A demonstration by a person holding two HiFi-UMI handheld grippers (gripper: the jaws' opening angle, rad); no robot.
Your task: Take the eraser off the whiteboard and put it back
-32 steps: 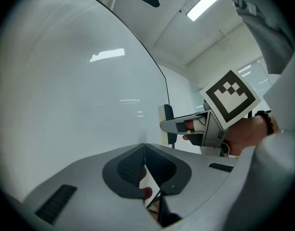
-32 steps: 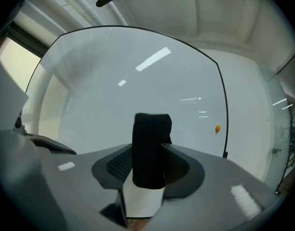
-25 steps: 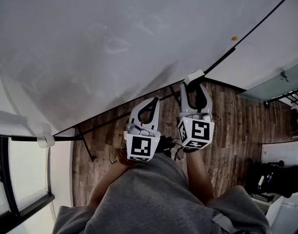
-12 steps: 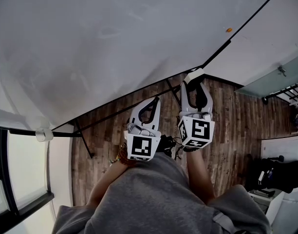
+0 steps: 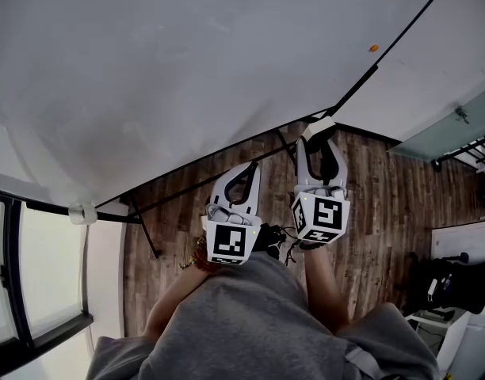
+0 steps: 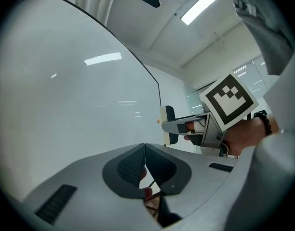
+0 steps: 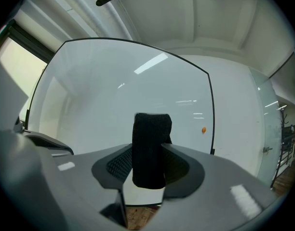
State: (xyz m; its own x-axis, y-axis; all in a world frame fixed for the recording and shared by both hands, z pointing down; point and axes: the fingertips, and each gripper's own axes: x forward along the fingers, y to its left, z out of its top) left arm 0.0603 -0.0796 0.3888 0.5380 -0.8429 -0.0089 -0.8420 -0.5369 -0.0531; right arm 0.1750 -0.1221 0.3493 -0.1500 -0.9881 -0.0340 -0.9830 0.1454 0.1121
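Seemingly half done — eraser (image 7: 151, 146) off the whiteboard (image 5: 187, 77), clamped in the right gripper (image 5: 320, 137), left gripper (image 6: 145, 153) pinched together, empty — return to the board not yet made.

Office/mtg rm: big whiteboard (image 5: 187, 70), glass partition (image 5: 447, 137), ceiling strip light (image 6: 205, 4).

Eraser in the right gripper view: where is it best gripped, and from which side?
By its two long side edges, as the right gripper holds it now. The eraser is a slim block upright between the jaws, dark felt toward the gripper, pale back toward the whiteboard. Coming in level from the felt side likely leaves the back free to meet the board.
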